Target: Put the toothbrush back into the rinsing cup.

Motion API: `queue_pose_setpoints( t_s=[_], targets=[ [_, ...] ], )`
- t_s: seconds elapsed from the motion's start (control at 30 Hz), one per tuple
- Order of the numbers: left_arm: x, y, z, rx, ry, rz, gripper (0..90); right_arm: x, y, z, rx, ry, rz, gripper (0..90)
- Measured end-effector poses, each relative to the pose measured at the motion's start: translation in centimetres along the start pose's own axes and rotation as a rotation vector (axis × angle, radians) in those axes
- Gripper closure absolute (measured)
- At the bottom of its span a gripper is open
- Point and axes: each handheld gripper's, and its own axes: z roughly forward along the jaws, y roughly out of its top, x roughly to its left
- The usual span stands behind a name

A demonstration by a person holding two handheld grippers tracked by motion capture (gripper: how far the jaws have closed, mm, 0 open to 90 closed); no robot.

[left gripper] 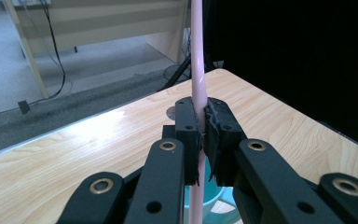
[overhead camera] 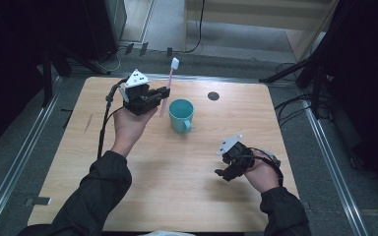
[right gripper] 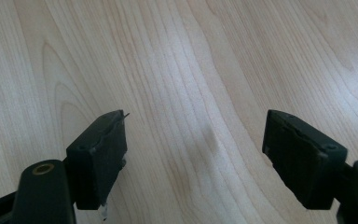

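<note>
My left gripper (left gripper: 204, 135) clamps the pink toothbrush (left gripper: 197, 70) upright, ready for dropping into the teal cup (overhead camera: 181, 115) at its four o'clock. My right gripper (overhead camera: 230, 167) idles, jaws wide apart and empty.

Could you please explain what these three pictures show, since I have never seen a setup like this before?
There is no robot here: a person sits at a wooden table and holds a hand-operated two-jaw gripper in each hand. The high view looks down from above the person. The other two pictures come from small cameras riding on each gripper, looking along its black jaws. The left gripper is shut on a pink toothbrush, held upright with its white head on top, right beside a teal cup standing on the table. The right gripper hangs open over bare wood, holding nothing. A small dark round spot sits near the table's far edge.
</note>
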Motion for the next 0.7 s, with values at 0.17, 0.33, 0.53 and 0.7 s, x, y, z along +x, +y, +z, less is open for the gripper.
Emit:
queue_pose_setpoints(
  t_s=[0.17,0.33,0.53,0.7],
  targets=[
    [-0.1,0.1,1.0,0.003,-0.010,-0.012,84.3,0.0,0.0,0.0,0.001,0.001,0.000,21.8],
    [-0.2,0.1,1.9,0.006,-0.014,-0.010,84.3,0.1,0.0,0.0,0.001,0.003,0.000,21.8],
    [-0.3,0.1,2.9,0.011,-0.018,-0.019,84.3,0.1,0.0,0.0,0.001,0.003,-0.004,21.8],
    [-0.5,0.4,4.0,0.039,-0.041,-0.010,84.3,0.1,0.0,0.1,0.002,0.008,-0.005,21.7]
  ],
)
